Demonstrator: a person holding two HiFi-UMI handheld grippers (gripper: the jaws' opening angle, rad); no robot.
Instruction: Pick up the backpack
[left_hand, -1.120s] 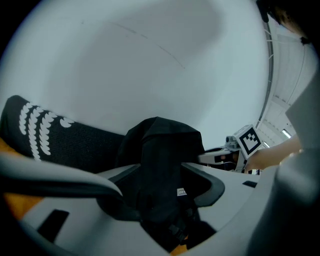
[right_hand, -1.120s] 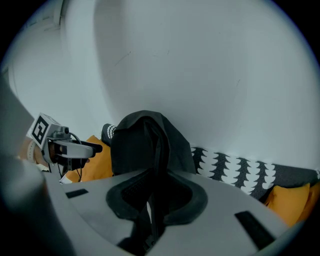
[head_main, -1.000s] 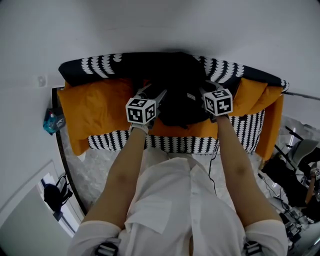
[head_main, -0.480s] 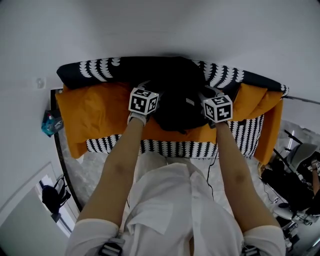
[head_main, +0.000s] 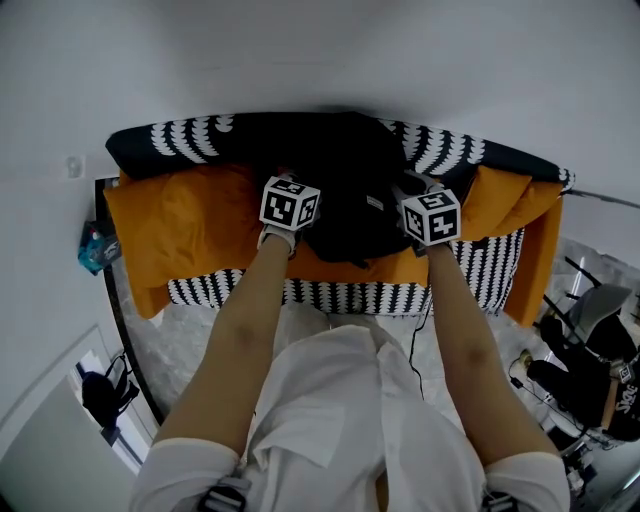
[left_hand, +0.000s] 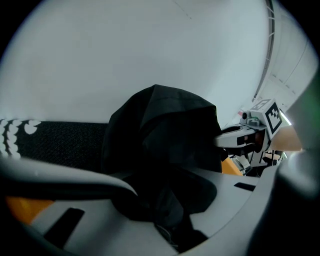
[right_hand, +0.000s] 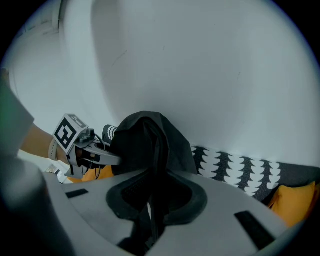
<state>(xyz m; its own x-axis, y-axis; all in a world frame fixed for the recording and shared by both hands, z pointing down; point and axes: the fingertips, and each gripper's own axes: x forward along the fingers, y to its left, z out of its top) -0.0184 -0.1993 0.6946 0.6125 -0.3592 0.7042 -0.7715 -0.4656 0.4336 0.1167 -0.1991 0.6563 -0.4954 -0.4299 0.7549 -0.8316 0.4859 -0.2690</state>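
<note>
The left gripper (left_hand: 165, 200) has just come down and forward from where it hung a second ago, jaws wide and short of the bag, and those jaws are now closing to a narrow gap with a dark fold of the backpack (head_main: 348, 175) between them, the pads seemingly already pinching the cloth. The right gripper (right_hand: 152, 200) has not shifted, and its fingers stay narrow, clamped on a black strap or seam that rises straight ahead of them. The bag sits slumped on the sofa (head_main: 185, 215), directly beyond both sets of fingertips and filling the space between the two grippers, with its bulk rising above them against the wall. With a hold on each flank, the grasp looks all but complete, and a lift seems the only step left, though soft fabric could slip. By count there is one backpack, one sofa, two grippers each bearing one marker cube, and both grippers are on the bag.
</note>
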